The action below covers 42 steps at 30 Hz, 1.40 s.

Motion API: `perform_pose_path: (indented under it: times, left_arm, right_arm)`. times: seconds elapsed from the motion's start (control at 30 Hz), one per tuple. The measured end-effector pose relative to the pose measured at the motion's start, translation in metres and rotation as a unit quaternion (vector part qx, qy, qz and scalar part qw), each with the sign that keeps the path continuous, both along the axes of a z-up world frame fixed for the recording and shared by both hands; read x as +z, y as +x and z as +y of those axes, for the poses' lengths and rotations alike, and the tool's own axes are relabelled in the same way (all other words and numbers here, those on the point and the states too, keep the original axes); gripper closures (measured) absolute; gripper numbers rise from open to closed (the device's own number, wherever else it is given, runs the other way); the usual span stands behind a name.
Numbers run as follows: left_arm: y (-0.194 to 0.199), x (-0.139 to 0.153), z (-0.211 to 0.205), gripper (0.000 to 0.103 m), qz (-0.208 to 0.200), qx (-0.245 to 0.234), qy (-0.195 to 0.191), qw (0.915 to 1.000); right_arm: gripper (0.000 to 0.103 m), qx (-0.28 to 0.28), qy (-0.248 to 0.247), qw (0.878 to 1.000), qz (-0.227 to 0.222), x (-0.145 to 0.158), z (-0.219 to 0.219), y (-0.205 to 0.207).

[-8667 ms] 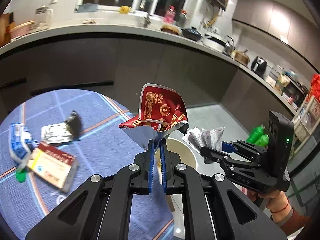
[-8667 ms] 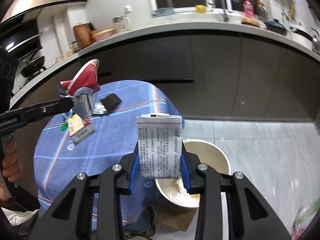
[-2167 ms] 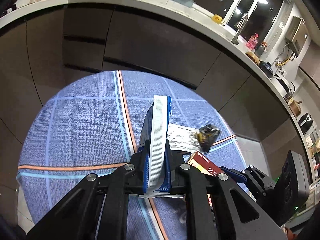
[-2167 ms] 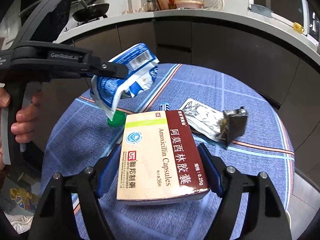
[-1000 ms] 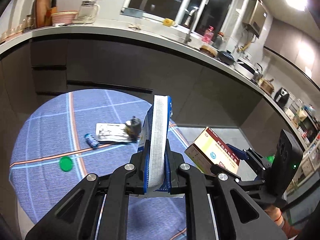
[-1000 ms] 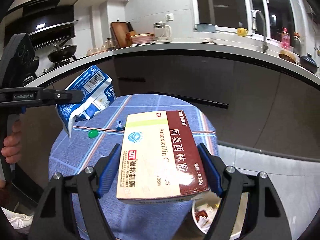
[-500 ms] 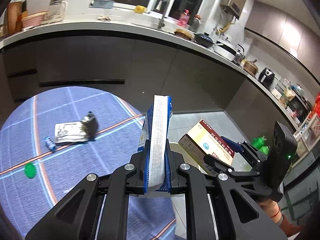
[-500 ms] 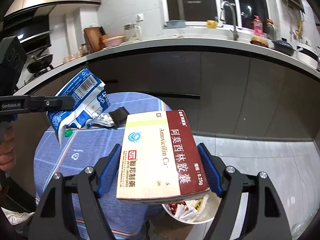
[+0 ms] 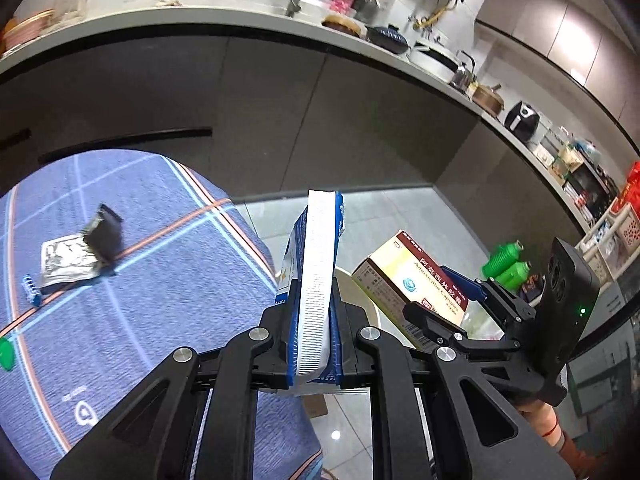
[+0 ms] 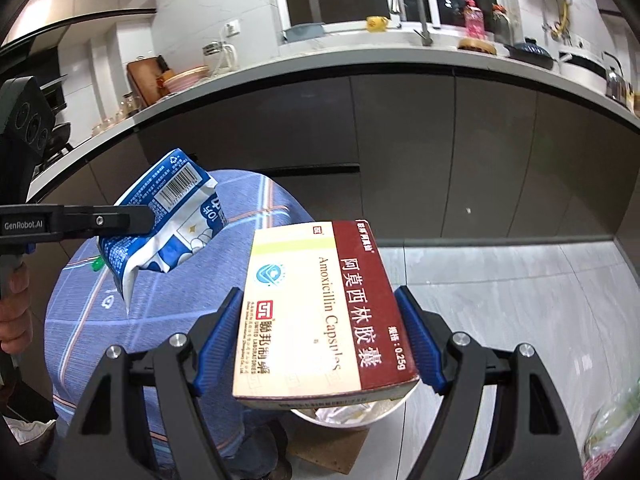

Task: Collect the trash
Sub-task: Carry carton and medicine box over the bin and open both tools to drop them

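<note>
Closest in, the right gripper (image 10: pixel 320 344) has its ribbed blue pads clamped wide on the two long sides of a flat cardboard medicine box (image 10: pixel 320 312), cream and maroon with printed lettering, held tilted above the rim of a pale round bin (image 10: pixel 344 414) on the glossy grey tile floor (image 10: pixel 500 300). Crumpled paper shows inside the bin. Just beside it, the left gripper (image 9: pixel 314 344) is pinched nearly together on a flattened blue-and-white carton (image 9: pixel 316 280), creased and dented, with a barcode on its side. Beyond them lies the round tabletop (image 9: pixel 140 300) under a woven blue cloth with orange and pale stripes. On it rest a wrinkled silver foil sachet (image 9: pixel 66 260), a dark folded wrapper (image 9: pixel 103 233) touching the sachet, a small blue piece (image 9: pixel 31 289) and a green cap (image 9: pixel 6 354). Dark matte cabinets (image 10: pixel 400 140) curve behind.
</note>
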<state>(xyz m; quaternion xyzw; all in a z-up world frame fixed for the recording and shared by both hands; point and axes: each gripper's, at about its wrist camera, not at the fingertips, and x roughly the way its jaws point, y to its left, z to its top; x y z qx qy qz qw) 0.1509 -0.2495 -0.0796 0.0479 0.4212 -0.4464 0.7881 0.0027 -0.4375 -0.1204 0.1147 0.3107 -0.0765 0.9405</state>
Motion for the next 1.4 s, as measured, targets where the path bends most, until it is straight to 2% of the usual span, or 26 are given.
perform_pose_path:
  times: [0.47,0.7,1.03,1.07,1.1,1.13,1.17,1.2,1.3,1.37,1.4]
  left_arm:
    - [0.012,-0.064,-0.062,0.091,0.037,-0.04,0.051,0.9972]
    - [0.017,-0.089,-0.083,0.091,0.043,-0.053,0.075,0.9949]
    - [0.012,-0.101,-0.11,0.089,0.03,-0.067,0.095,0.9928]
    - [0.013,-0.101,-0.112,0.086,0.028,-0.066,0.095,0.9929]
    - [0.013,-0.101,-0.112,0.078,0.028,-0.064,0.094,0.9932]
    - [0.014,-0.099,-0.112,0.064,0.025,-0.057,0.089,0.994]
    - [0.015,-0.098,-0.112,0.057,0.023,-0.052,0.085,0.9947]
    - [0.014,-0.096,-0.113,0.051,0.02,-0.046,0.079,0.9957]
    - [0.017,-0.092,-0.111,0.045,0.022,-0.033,0.068,0.9969]
    - [0.021,-0.091,-0.106,0.035,0.022,-0.021,0.062,0.9976]
    - [0.022,-0.091,-0.104,0.027,0.02,-0.014,0.06,0.9979]
  right_arm:
    - [0.027,-0.019,0.023,0.999,0.045,-0.057,-0.035,0.008]
    - [0.027,-0.023,0.032,0.997,0.068,-0.08,-0.043,0.014]
    - [0.026,-0.015,0.042,0.995,0.09,-0.103,-0.046,0.024]
    - [0.024,-0.012,0.038,0.995,0.092,-0.103,-0.045,0.025]
    - [0.014,-0.008,0.033,0.995,0.093,-0.104,-0.044,0.025]
    - [0.01,-0.005,0.028,0.995,0.092,-0.104,-0.043,0.024]
    - [0.006,-0.003,0.025,0.996,0.09,-0.104,-0.043,0.024]
    - [0.004,-0.001,0.02,0.996,0.088,-0.104,-0.043,0.024]
    - [0.003,-0.001,0.012,0.996,0.089,-0.104,-0.045,0.022]
    - [0.003,-0.003,0.013,0.996,0.091,-0.105,-0.047,0.02]
    - [0.003,-0.003,0.013,0.996,0.092,-0.105,-0.047,0.02]
